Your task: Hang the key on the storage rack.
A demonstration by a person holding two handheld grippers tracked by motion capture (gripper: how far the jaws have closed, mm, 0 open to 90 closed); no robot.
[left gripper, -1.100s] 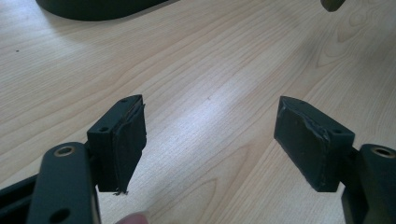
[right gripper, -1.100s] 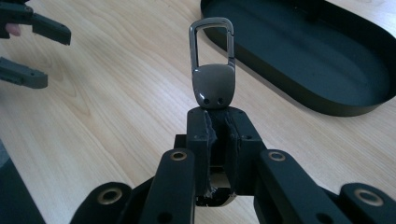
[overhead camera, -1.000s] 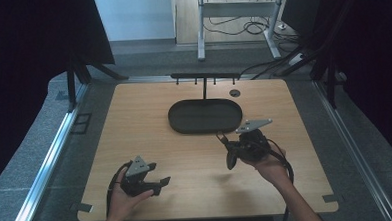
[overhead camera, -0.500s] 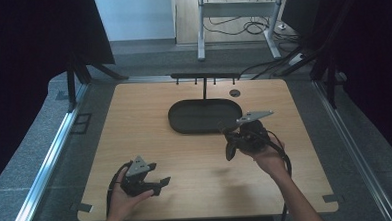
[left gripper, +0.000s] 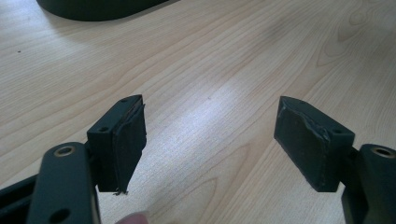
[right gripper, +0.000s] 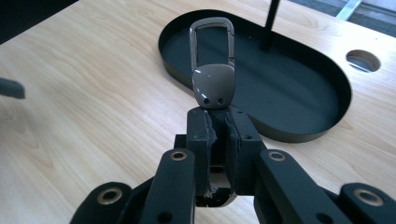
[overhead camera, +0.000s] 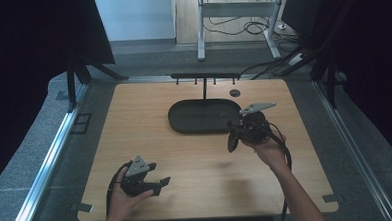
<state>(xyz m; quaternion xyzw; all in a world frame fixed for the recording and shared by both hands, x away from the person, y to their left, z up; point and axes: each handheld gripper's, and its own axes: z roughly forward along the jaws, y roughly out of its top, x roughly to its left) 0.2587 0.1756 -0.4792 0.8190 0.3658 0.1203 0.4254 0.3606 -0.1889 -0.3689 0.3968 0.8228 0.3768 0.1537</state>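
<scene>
My right gripper [right gripper: 219,116] is shut on a grey-brown key fob [right gripper: 213,84] with a metal clip loop, which sticks up from the pads. In the high view the right gripper [overhead camera: 232,138] hovers at the right end of the black oval tray [overhead camera: 184,125], jaws pointing left and down. The tray's rim [right gripper: 299,135] lies just beyond the fob. My left gripper [overhead camera: 161,184] rests on the wooden table near its front left, and its jaws [left gripper: 210,135] stand open over bare wood with nothing between them.
A black rack with small hooks [overhead camera: 205,76] rises on a thin post from the back of the tray. A round cable hole [overhead camera: 235,93] sits in the table behind the tray. Cables trail from both grippers.
The right hand has carried the fob a little away from the person and up, toward the tray's right end. The left gripper has not moved.
</scene>
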